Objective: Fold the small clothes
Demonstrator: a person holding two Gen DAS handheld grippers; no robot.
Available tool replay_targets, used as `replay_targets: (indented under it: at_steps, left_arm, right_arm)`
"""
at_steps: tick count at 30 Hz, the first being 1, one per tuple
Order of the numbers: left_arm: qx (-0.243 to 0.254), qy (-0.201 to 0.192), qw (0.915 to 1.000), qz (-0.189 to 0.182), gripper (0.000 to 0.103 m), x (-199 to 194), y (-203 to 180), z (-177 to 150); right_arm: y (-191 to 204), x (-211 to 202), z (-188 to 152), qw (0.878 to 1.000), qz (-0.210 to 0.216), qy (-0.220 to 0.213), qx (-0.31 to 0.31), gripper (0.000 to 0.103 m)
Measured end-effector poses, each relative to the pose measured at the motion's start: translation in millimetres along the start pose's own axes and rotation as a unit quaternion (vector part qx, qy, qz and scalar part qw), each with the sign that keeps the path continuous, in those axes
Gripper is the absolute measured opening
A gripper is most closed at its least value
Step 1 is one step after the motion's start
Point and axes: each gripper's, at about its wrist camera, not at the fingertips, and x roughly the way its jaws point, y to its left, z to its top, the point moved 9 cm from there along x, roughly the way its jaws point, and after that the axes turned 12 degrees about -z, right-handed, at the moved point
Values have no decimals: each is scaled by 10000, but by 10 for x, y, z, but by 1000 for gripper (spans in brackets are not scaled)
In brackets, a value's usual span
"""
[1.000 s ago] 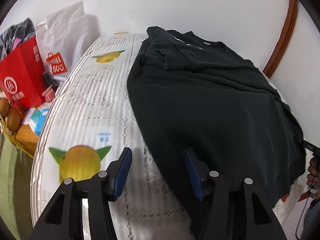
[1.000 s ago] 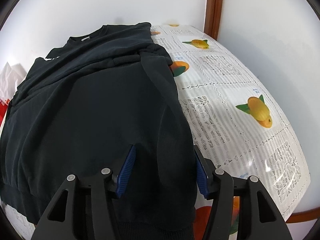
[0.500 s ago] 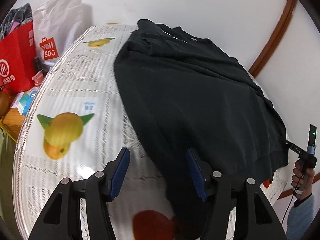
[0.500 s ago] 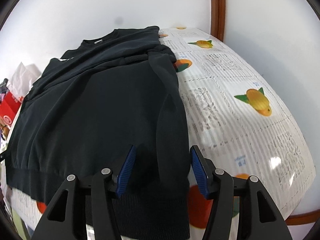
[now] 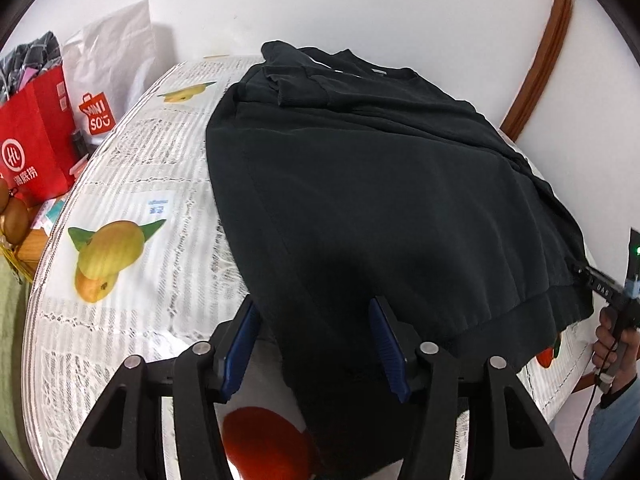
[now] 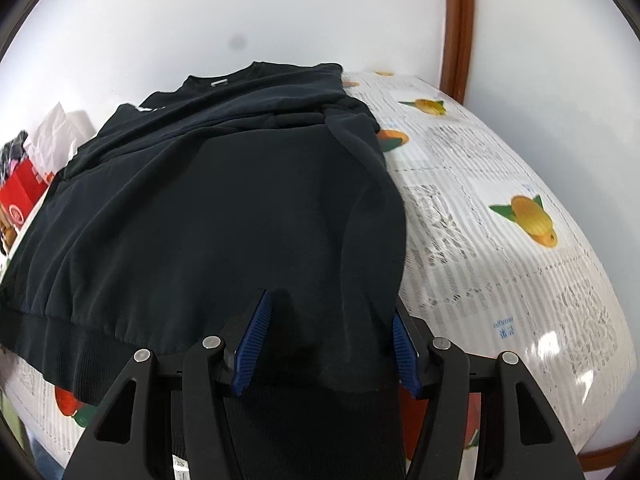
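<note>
From the left wrist view, a plain white wall point(image 5: 360, 4) fills the far side from ten to two o'clock, evenly lit, with soft shadows behind the bags. A curved brown wooden trim point(image 5: 540, 56) runs down the wall at two o'clock. The table point(image 5: 132, 184) is round-edged under a white lace-patterned cloth printed with yellow and orange fruit, glossy where light catches it. At nine o'clock, just beside the table's edge, stand a red paper bag point(image 5: 36, 148) and a white shopping bag point(image 5: 116, 60) with a red logo. A wicker basket point(image 5: 16, 264) sits low at eight o'clock, above green flooring point(image 5: 12, 340).
</note>
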Motion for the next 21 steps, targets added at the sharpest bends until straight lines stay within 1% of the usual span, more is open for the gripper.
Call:
replay_targets:
  at_steps: [2,3,5,6,7,8,9,10,11,12,13,16,19,21]
  left_arm:
    - [38,21,9998,-171,47,7,-97,-44]
    - [43,8,9999,-160,46,-2,-111,-60]
    - [89,-27,10000,-3,39,-15,-108,-80]
    - [68,-28,10000,27,30,-22,-96,-79]
    - [-15,-25,10000,45,19,-31,-68,-77]
    - [-159,-22,9999,23,18,-44,-25,-76]
    - [-281,-17,9996,-94,14,-51,-8,-77]
    - [-424,-17,9989,-207,12,-71,21,-78]
    - [-474,-41,9986,-240,12,-85,35,-67]
    - [-487,-100,9984,-283,11,-112,37,-55]
    - [-470,-176,9982,-326,11,-157,26,-46]
    - [-345,-369,9978,-439,11,-320,-21,-17]
    - [-287,-582,9958,-647,11,-477,-49,21]
    - [-261,-698,9946,-728,11,-560,-64,21]
  right_arm:
    - [3,7,6,10000,42,24,30,57]
    - [0,5,3,10000,52,31,45,55]
    - [13,-13,-14,10000,32,20,-40,54]
    - [30,-33,-28,9999,-9,-10,-133,52]
    - [51,-62,-44,9997,-52,-66,-235,49]
    - [68,-87,-58,9995,-78,-105,-304,46]
    - [81,-104,-62,9992,-118,-141,-361,35]
    - [66,-124,-56,9985,-271,-211,-421,18]
    - [38,-145,-55,9981,-359,-248,-444,14]
    - [12,-166,-44,9980,-357,-259,-442,13]
    - [-21,-204,-24,9988,-252,-259,-341,11]
    - [-99,-357,28,9991,-92,-407,-115,11]
    - [-89,-534,44,9981,-16,-585,-194,11]
    - [-58,-632,31,9967,-78,-710,-386,11]
